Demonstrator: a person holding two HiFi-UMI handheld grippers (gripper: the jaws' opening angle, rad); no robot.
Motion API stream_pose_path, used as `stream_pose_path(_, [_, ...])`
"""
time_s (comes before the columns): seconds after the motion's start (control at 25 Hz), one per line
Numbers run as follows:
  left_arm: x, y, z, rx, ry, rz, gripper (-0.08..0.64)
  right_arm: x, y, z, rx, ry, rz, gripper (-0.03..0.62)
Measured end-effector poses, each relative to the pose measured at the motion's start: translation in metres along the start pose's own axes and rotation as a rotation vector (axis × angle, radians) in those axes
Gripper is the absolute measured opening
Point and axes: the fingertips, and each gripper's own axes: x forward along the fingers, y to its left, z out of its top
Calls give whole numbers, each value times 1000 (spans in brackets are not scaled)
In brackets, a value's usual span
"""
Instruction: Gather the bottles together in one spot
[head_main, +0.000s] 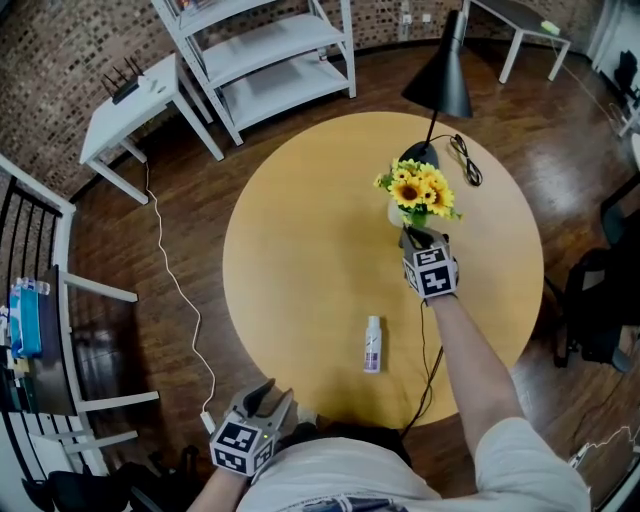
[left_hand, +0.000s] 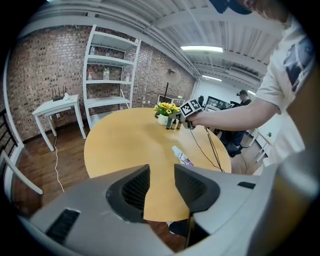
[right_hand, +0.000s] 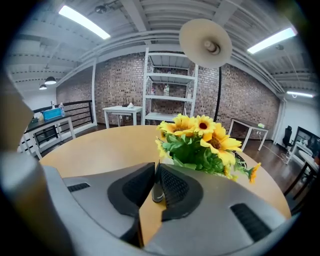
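Observation:
A white bottle (head_main: 372, 343) with a purple label lies on its side on the round yellow table (head_main: 300, 250), near the front edge; it also shows in the left gripper view (left_hand: 182, 155). My right gripper (head_main: 418, 240) reaches up to the sunflower pot (head_main: 417, 195), shut on a small dark bottle (right_hand: 158, 191) that stands on the tabletop just in front of the flowers (right_hand: 200, 140). Two small dark bottles (left_hand: 173, 123) show beside the pot. My left gripper (head_main: 264, 398) hangs open and empty off the table's front left edge, jaws apart (left_hand: 161, 187).
A black floor lamp (head_main: 440, 70) stands behind the flowers, its cable (head_main: 432, 350) running across the table to the front edge. A white shelf unit (head_main: 270, 50) and white side table (head_main: 130, 105) stand beyond; a dark chair (head_main: 600, 300) is at the right.

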Motion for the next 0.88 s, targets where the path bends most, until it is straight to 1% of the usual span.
stream_pose_path(0.12, [2,-2,2,24,7,-2,140,-1,3,2,-11,0,3,58])
stream_pose_path(0.16, [3,-2,2,23,5,-4,140,-1,2,3,-11,0,3,76])
stream_pose_path(0.24, [5,-3,3,24,4,-8,140,-1,2,2,-10,0,1,84])
stream_pose_path(0.28, [6,-4,3,25,4,-10,140,-2,1,1,-11,-1,0,100])
stream_pose_path(0.36, [7,-4,3,26,5,-13,140,-4,1,1,-14,-8,0,105])
stream_pose_path(0.44, [7,-3,3,28,0,-15,140,-6,0,3,-17,-19,-3,131])
stream_pose_path(0.56, [8,-2,0,33,-6,-24,140,-14,-3,6,-16,-37,-16,132])
stream_pose_path(0.76, [8,-2,2,48,-35,-66,140,-59,6,11,8,-88,-46,132])
stream_pose_path(0.88, [3,-1,12,79,-73,-118,140,-104,29,2,8,-95,-59,132])
